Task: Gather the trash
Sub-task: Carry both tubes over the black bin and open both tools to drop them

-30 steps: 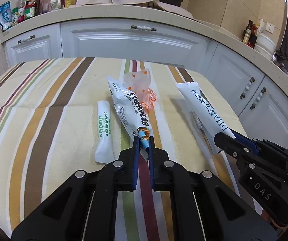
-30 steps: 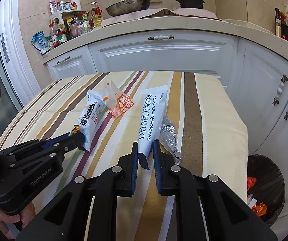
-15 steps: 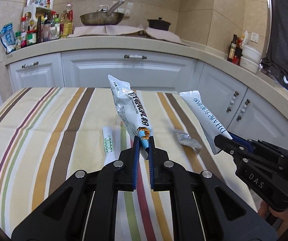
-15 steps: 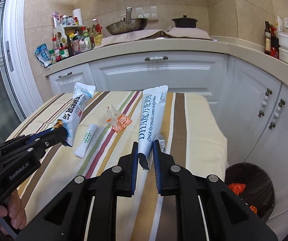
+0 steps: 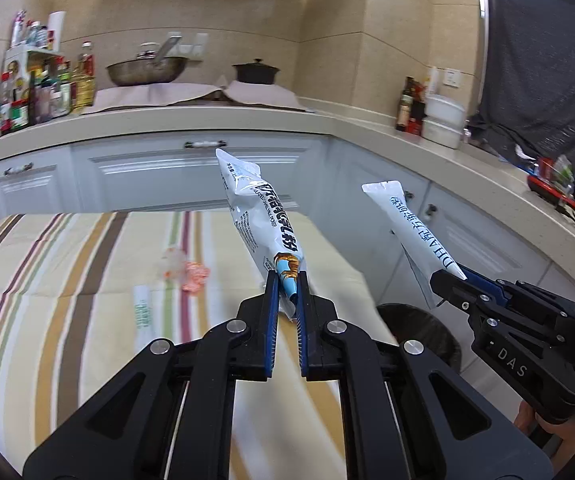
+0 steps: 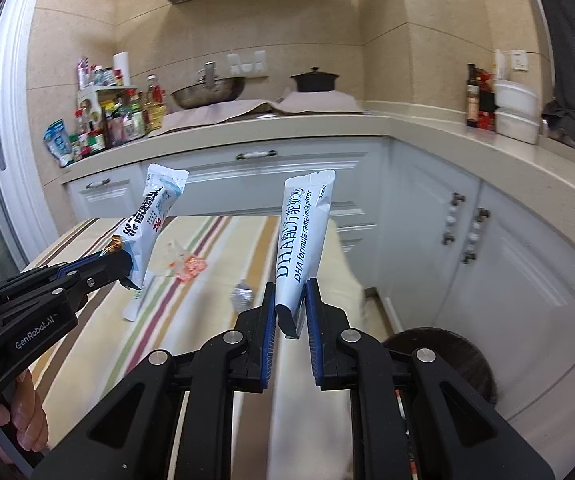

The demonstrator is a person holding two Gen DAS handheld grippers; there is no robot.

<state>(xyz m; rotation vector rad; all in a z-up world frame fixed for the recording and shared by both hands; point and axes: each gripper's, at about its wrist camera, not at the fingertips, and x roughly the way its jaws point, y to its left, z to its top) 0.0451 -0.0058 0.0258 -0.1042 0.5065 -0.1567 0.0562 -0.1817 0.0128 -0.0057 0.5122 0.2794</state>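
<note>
My left gripper (image 5: 287,280) is shut on the lower end of a white milk-powder sachet with a blue corner (image 5: 261,216), held up in the air above the striped table (image 5: 67,280). My right gripper (image 6: 290,294) is shut on a white DHA camel-milk sachet (image 6: 301,240), also lifted and pointing upward. Each gripper shows in the other's view: the right one (image 5: 447,280) at the right with its DHA sachet (image 5: 411,228), the left one (image 6: 127,268) at the left with its milk-powder sachet (image 6: 155,216). A dark round trash bin (image 6: 439,356) stands on the floor beside the table's right edge.
On the tablecloth lie a small white sachet with green print (image 5: 142,312), an orange-and-clear wrapper (image 5: 185,270) and a crumpled silver foil piece (image 6: 242,294). White cabinets (image 6: 487,248) and a counter with bottles, a wok and a pot wrap around behind and to the right.
Both grippers have risen and swung right with their sachets, lifting them off the table. The table has dropped lower in both views and the trash bin has come closer below the grippers.
</note>
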